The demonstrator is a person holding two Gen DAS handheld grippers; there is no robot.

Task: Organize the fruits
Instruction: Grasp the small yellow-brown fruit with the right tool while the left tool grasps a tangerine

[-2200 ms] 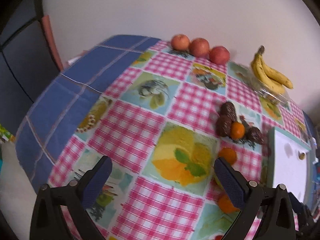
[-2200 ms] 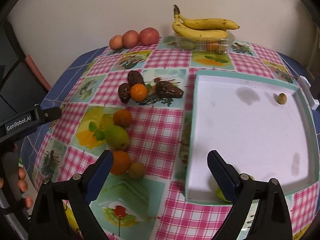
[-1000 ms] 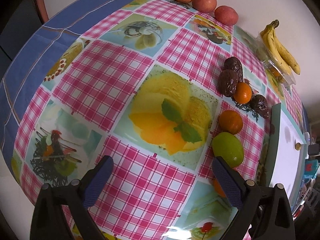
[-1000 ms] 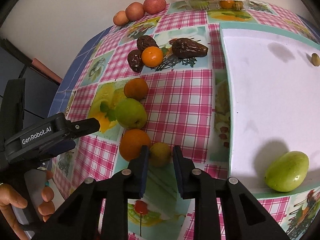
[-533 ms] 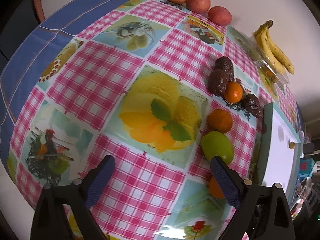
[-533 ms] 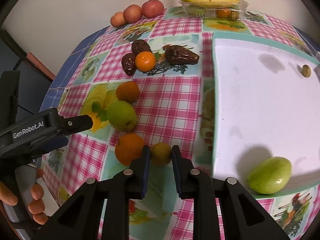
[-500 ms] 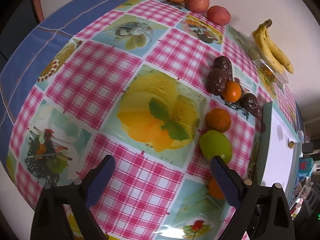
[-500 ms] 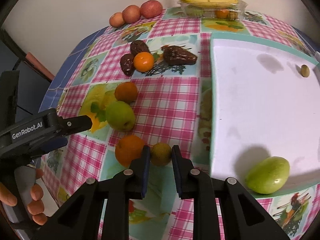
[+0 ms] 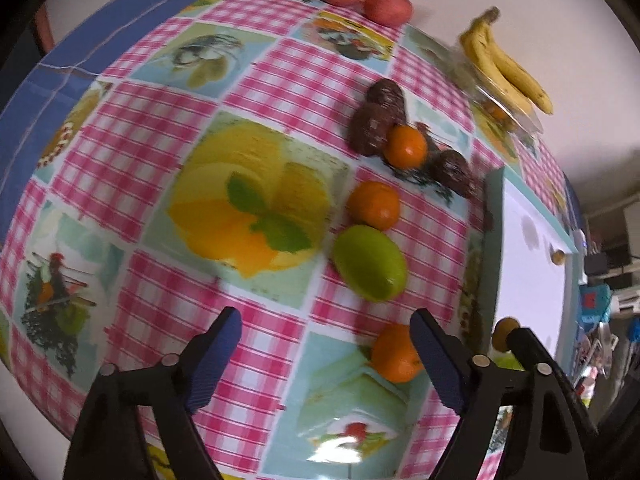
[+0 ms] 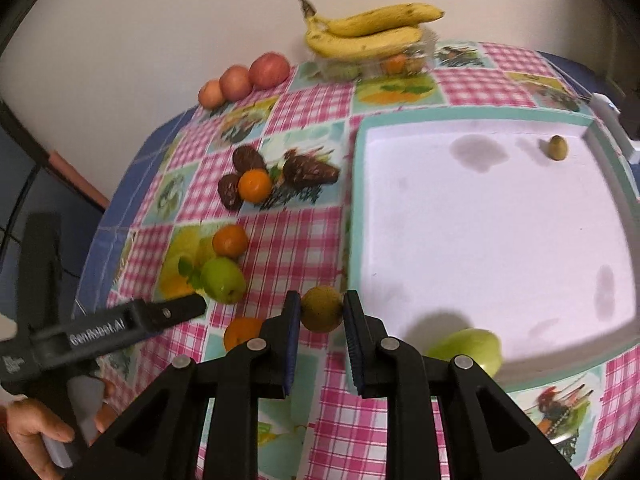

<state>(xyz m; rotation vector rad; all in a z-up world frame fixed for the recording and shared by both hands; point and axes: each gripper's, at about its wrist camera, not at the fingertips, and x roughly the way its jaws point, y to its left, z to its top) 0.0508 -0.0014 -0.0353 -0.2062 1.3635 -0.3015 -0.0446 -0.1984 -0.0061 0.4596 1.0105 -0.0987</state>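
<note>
Nearest to the right wrist camera, the right tool (image 10: pixel 320 316) is closed on a small brownish-yellow fruit (image 10: pixel 321 309), which is held above the worktop (image 10: pixel 304 240), just beside the near left corner of the white tray (image 10: pixel 480 220). The left tool (image 9: pixel 326 356) is spread wide and nothing is held in it; it hangs over the checked cloth near an orange (image 9: pixel 394 354).

The task is judged to be at an early stage. Inside the tray only a green fruit (image 10: pixel 468 350) at the near edge and a tiny olive-like fruit (image 10: pixel 557 147) at the far corner are seen. On the cloth a green apple (image 10: pixel 223 280), a second orange (image 10: pixel 230 241), then a third orange (image 10: pixel 255 186) among three dark brown fruits (image 10: pixel 310 170) are left to be sorted. Farthest, by the wall, three red apples (image 10: pixel 269 71) and bananas (image 10: pixel 372 34) on a clear box (image 10: pixel 384 65) are placed.

The raised rim of the tray stands between the held fruit and the inside, so it must probably be passed over.
</note>
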